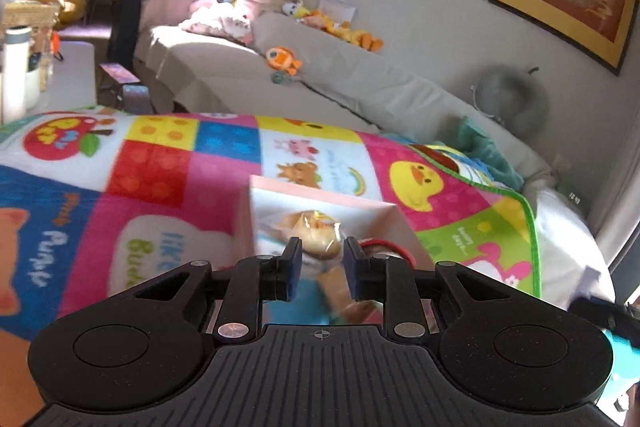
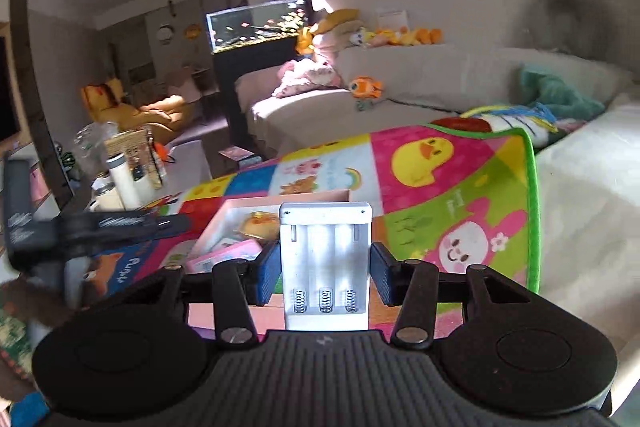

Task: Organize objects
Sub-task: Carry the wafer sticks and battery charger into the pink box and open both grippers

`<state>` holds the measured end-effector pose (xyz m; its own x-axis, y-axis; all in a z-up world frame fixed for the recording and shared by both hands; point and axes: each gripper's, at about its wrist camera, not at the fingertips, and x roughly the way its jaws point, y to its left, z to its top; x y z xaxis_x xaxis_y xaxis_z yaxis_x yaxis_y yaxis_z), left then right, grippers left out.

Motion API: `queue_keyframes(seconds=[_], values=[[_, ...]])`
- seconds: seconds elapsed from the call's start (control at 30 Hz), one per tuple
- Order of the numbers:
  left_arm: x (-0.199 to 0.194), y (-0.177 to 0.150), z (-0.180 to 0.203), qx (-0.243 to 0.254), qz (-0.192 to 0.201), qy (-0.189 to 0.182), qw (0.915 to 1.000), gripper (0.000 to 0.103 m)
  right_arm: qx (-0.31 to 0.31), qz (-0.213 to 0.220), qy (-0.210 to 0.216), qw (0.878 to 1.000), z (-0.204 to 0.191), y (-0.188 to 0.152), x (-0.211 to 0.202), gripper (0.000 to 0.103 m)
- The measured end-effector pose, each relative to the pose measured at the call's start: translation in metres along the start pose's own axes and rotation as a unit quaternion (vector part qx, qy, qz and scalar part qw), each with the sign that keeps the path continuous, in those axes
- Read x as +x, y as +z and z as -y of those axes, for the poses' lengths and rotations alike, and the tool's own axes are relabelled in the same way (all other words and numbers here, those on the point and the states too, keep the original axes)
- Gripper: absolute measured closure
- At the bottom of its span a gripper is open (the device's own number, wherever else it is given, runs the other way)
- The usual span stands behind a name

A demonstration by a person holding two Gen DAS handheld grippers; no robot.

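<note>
Here, white battery holder shows three bare spring slots.

A pink box sits open on a bright mat with ducks and bunnies. Inside it lie a small wrapped bun and a flat pink pack. A white battery case is up in the air, in front of the box. It has three empty slots with little springs at the near end.
</note>
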<state>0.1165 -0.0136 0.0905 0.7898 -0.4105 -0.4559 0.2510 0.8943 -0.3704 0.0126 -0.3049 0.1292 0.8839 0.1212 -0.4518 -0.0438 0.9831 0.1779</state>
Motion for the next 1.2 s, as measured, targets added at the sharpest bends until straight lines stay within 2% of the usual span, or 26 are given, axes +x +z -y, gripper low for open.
queue_keyframes(seconds=[0.1,0.17,0.23,0.3,0.37,0.43,0.53,0.63,0.73,0.77,0.9,0.93,1.0,1.07,1.13,1.2], values=[[-0.024,-0.009,-0.013,0.007,-0.008,-0.017,0.9998,0.079,0.025,-0.016,0.008,1.000,0.006,0.008,0.018,0.056],[-0.035,-0.016,-0.012,0.006,-0.020,-0.050,0.9985,0.079,0.042,-0.031,0.016,0.999,0.007,0.011,0.033,0.056],[-0.041,-0.018,-0.003,0.001,-0.022,-0.086,0.9960,0.079,0.050,-0.042,0.012,0.998,0.002,0.015,0.050,0.056],[-0.038,-0.017,0.017,0.023,-0.020,-0.096,0.9949,0.079,0.041,-0.042,-0.007,0.998,-0.006,0.016,0.065,0.056],[-0.027,-0.018,0.038,0.068,-0.023,-0.066,0.9952,0.077,0.029,-0.044,-0.022,0.998,-0.015,0.013,0.072,0.056],[-0.011,-0.023,0.049,0.116,-0.023,-0.013,0.9928,0.077,0.025,-0.054,-0.017,0.998,-0.018,0.010,0.075,0.056],[0.004,-0.026,0.038,0.126,-0.015,0.005,0.9919,0.079,0.011,-0.055,-0.020,0.998,-0.018,0.002,0.068,0.056],[0.020,-0.024,0.019,0.133,-0.010,0.053,0.9897,0.081,0.002,-0.056,-0.028,0.998,-0.011,-0.002,0.063,0.056],[0.036,-0.021,0.003,0.116,-0.030,0.066,0.9906,0.082,0.018,-0.061,-0.030,0.998,-0.002,-0.003,0.067,0.056],[0.038,-0.020,0.001,0.120,-0.029,0.060,0.9905,0.082,0.024,-0.063,-0.028,0.997,-0.001,-0.003,0.068,0.056],[0.041,-0.022,0.013,0.172,-0.041,0.064,0.9822,0.082,0.029,-0.068,-0.019,0.997,-0.003,-0.004,0.072,0.056],[0.038,-0.020,0.011,0.161,-0.040,0.056,0.9844,0.082,0.029,-0.068,-0.017,0.997,-0.004,-0.002,0.072,0.056],[0.021,-0.014,-0.002,0.103,-0.026,0.025,0.9940,0.082,0.033,-0.064,-0.009,0.997,-0.007,0.003,0.073,0.056],[-0.002,-0.011,-0.019,0.054,-0.006,0.002,0.9985,0.082,0.038,-0.059,0.003,0.998,-0.009,0.010,0.073,0.056],[-0.024,-0.015,-0.030,0.037,0.005,0.006,0.9993,0.082,0.033,-0.056,0.008,0.998,-0.014,0.017,0.076,0.056],[-0.039,-0.022,-0.043,0.023,-0.001,0.015,0.9996,0.082,0.024,-0.057,0.011,0.998,-0.022,0.023,0.084,0.056]])
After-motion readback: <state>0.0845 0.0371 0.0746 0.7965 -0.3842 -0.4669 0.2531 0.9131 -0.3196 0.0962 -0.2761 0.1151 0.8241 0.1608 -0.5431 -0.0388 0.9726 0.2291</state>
